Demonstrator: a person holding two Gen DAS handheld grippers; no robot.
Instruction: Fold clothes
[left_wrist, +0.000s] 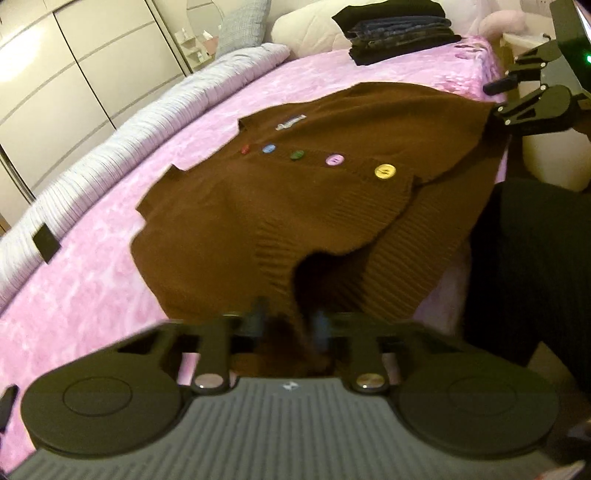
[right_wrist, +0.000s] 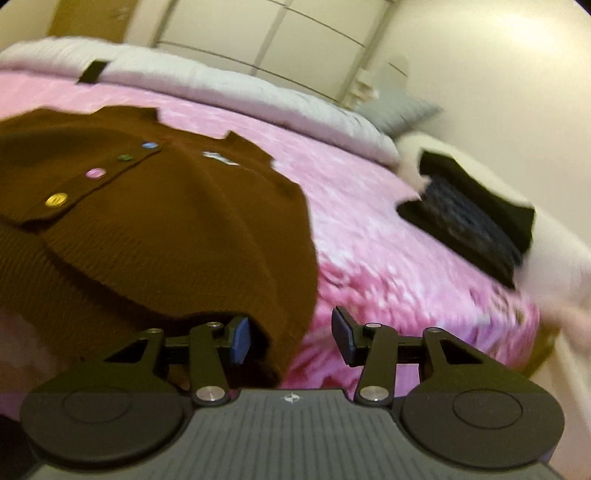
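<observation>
Brown cardigan (left_wrist: 295, 192) with unreadable pale neck label (left_wrist: 291, 122)

Brown knitted wool-like cardigan (left_wrist: 295, 206): matt, fuzzy, ribbed at the hem; round coloured plastic buttons (left_wrist: 385, 171) slightly glossy. Pink bedspread (left_wrist: 92, 280): plush cloth with a soft sheen (mottled texture). Pale lilac ribbed quilt (left_wrist: 122, 147): matt fabric. Left gripper (left_wrist: 288, 325): matt black plastic arms, grey ridged body, shiny metal pivot screws (left_wrist: 369, 380). Right gripper (right_wrist: 291, 336): same finish, blue rubbery-looking pads (right_wrist: 241, 339). Cream wardrobe doors (left_wrist: 74, 62): smooth, semi-gloss.
</observation>
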